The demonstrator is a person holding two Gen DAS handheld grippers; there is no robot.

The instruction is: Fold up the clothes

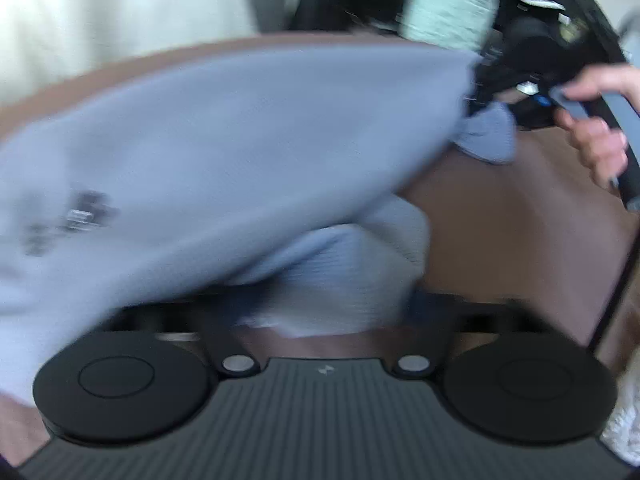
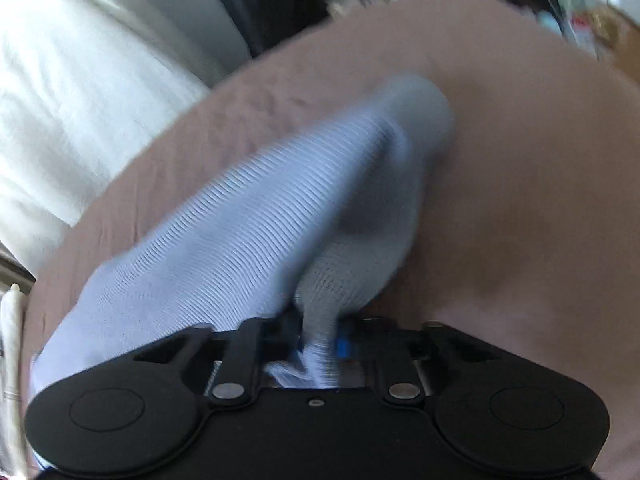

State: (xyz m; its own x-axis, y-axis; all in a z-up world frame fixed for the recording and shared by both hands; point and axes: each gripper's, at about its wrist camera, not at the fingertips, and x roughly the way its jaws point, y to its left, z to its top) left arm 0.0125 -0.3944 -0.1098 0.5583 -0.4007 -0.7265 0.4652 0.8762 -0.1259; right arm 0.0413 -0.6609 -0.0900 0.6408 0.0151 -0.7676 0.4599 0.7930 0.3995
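A pale blue ribbed garment [image 1: 248, 152] hangs stretched above a brown bed cover [image 1: 512, 232], lifted at two corners and blurred with motion. In the right wrist view the same cloth [image 2: 248, 232] runs up from the right gripper [image 2: 318, 344], whose jaws stand narrow and pinch a bunched fold between blue pads. The left gripper [image 1: 320, 320] has the fabric gathered between its fingers, jaws narrow; blur hides whether the pads press on it. In the left wrist view a hand [image 1: 596, 136] grips the handle of the right gripper at the garment's far corner. White bedding [image 2: 80, 100] lies beyond the cover's edge.
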